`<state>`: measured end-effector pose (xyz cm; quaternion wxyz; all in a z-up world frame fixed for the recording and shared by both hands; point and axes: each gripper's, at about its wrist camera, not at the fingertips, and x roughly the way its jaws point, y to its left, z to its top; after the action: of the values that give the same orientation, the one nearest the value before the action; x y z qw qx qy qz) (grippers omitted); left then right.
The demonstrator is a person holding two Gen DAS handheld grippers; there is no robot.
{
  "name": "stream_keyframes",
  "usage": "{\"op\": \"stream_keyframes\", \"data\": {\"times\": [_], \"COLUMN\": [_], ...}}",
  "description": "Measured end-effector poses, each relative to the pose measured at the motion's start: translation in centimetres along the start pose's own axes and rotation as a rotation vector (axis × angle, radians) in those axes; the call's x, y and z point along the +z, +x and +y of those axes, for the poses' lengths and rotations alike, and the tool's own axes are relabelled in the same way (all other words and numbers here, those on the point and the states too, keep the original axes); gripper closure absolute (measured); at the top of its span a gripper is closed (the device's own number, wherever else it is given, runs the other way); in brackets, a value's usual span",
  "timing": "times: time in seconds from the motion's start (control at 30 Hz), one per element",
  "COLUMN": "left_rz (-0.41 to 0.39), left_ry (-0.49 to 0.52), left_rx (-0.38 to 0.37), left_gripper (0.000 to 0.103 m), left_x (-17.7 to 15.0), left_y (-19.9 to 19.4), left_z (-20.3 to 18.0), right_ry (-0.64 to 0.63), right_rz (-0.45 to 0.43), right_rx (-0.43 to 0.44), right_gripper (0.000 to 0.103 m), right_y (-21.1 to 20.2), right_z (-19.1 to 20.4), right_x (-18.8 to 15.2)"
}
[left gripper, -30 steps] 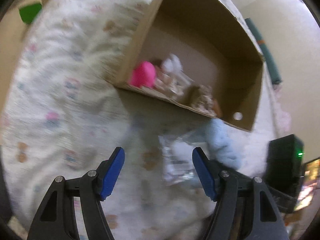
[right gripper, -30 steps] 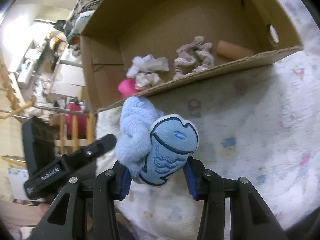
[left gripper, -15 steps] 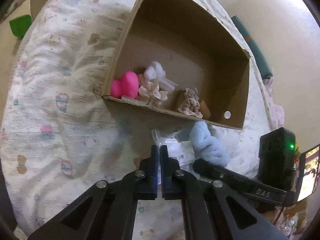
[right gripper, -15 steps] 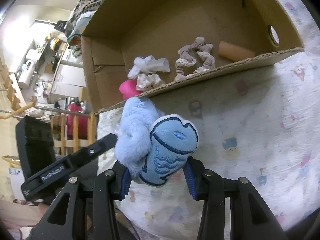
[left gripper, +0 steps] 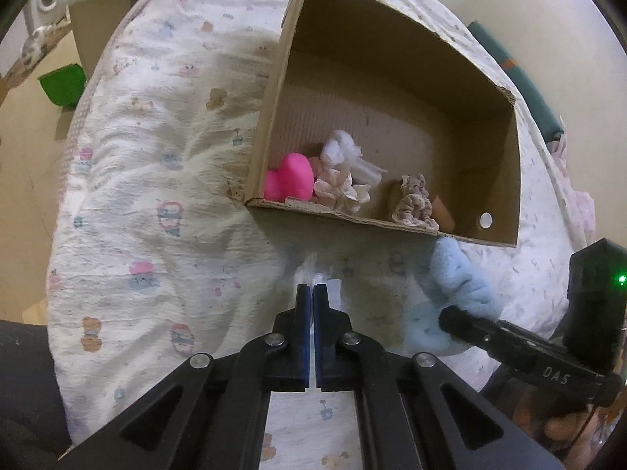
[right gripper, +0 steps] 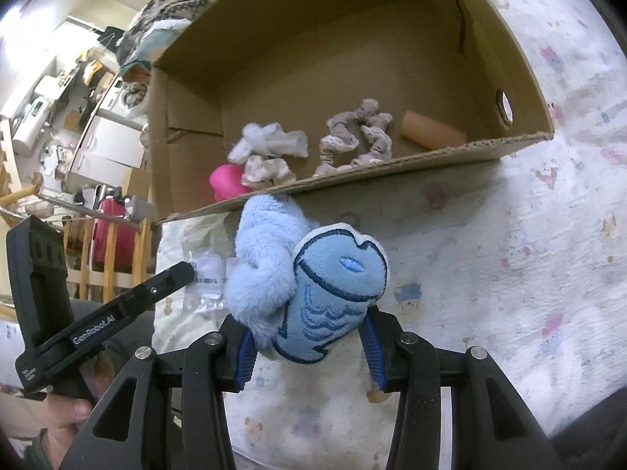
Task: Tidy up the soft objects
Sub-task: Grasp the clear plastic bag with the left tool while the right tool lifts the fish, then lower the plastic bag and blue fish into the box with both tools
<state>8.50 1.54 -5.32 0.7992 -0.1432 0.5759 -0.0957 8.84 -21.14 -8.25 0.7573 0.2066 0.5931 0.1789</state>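
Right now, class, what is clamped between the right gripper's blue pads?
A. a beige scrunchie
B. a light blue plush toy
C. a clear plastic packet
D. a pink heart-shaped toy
B: the right gripper is closed on the light blue plush toy, in front of the cardboard box.

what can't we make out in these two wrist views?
- Clear plastic packet, left wrist view: mostly hidden behind the shut left tongs; contents unreadable.
- Blue plush toy, right wrist view: its base is hidden between the right tongs.
- Pink heart: partly behind the cardboard box wall.
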Motion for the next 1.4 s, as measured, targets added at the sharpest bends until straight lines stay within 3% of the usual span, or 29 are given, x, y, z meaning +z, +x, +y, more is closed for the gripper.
{"op": "stream_keyframes", "data": {"times": [0.13, 0.3, 0.5, 0.67, 0.93, 1.4], "left_rz": [-0.030, -0.145, -0.268, -0.317, -0.316, -0.248], "left_ry": [0.033, 0.117, 0.176, 0.215, 0.253, 0.293], "left_rx": [-0.003, 0.018, 0.028, 0.036, 0.071, 0.161], "left_gripper": [0.101, 0.101, 0.101, 0.101, 0.101, 0.101], "left_x": [-0.5, 0.1, 2.7, 5.1, 7.2, 8.0], "left_y": [-1.8, -6.2, -10.6, -11.9, -9.8, -2.4], "left_z": [-1.2, -3.7, -5.5, -7.3, -8.4, -6.9], "right_ry": [-0.022, -0.077, -0.119, -0.117, -0.110, -0.087], "right_rz": [-0.024, -0.099, -0.222, -0.280, -0.318, -0.271], "right_rx": [0.020, 0.038, 0.018, -0.011, -0.066, -0.131], "right_gripper": [0.055, 0.055, 0.055, 0.055, 0.055, 0.055], "right_y": [-1.7, -5.2, -9.2, -10.6, -10.7, -5.9], "right_z": [0.6, 1.9, 3.1, 3.6, 3.7, 0.4], "right_x": [-0.3, -0.4, 0.7, 2.2, 4.4, 6.2]}}
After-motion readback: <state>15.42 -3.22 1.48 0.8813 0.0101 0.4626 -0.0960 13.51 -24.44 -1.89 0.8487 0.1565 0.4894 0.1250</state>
